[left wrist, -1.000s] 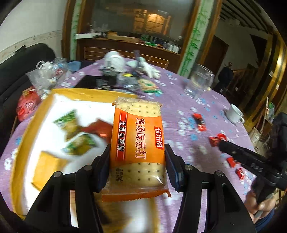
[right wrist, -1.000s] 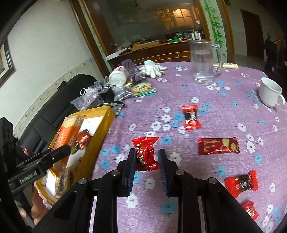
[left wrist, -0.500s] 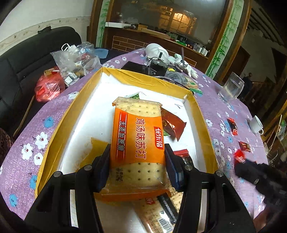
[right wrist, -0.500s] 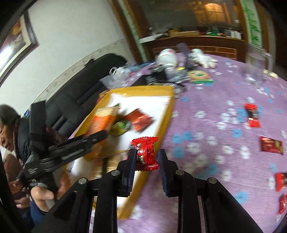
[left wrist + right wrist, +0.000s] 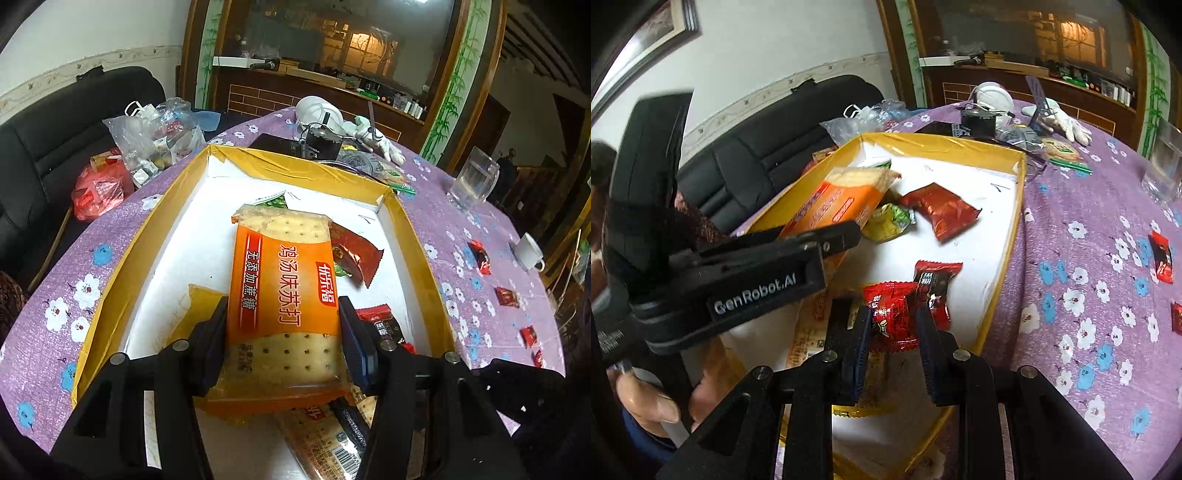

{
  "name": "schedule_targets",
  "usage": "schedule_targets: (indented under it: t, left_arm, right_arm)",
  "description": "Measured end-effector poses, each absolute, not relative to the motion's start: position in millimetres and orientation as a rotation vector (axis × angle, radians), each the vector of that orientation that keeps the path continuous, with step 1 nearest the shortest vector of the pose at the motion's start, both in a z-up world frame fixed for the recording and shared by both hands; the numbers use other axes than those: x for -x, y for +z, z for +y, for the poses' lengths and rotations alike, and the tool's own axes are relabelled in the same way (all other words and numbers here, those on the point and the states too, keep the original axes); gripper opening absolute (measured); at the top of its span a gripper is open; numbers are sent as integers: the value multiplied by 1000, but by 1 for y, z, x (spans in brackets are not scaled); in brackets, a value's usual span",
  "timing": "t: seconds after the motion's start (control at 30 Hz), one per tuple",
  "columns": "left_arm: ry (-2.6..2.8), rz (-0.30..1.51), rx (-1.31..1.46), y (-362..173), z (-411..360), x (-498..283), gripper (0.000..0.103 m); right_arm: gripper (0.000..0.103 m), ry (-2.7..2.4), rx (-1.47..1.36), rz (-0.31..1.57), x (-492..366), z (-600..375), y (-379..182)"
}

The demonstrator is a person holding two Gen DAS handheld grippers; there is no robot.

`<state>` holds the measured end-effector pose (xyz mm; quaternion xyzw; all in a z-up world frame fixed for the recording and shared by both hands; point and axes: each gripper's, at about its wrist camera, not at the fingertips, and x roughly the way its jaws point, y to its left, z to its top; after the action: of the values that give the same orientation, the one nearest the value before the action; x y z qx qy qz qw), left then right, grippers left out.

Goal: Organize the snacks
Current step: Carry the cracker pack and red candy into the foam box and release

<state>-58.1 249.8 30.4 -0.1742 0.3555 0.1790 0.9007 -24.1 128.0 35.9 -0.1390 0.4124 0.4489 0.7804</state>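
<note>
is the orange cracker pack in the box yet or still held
Still held: the left gripper clamps the cracker pack by its sides, over the yellow box.

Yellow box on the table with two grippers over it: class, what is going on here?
A person is sorting snacks into the yellow box. The left gripper is clamped on an orange cracker packet, held above the box's white floor. The right gripper is clamped on a small red candy, also over the box. A few wrapped snacks already lie inside, and several red candies remain on the purple tablecloth outside.
</note>
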Motion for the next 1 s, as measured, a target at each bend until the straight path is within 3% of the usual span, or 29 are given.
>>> schedule_targets:
  t: [1.0]
  left_arm:
    - [386, 742, 309, 30, 244, 56, 54]
  right_arm:
    - [27, 982, 395, 799, 44, 131, 32]
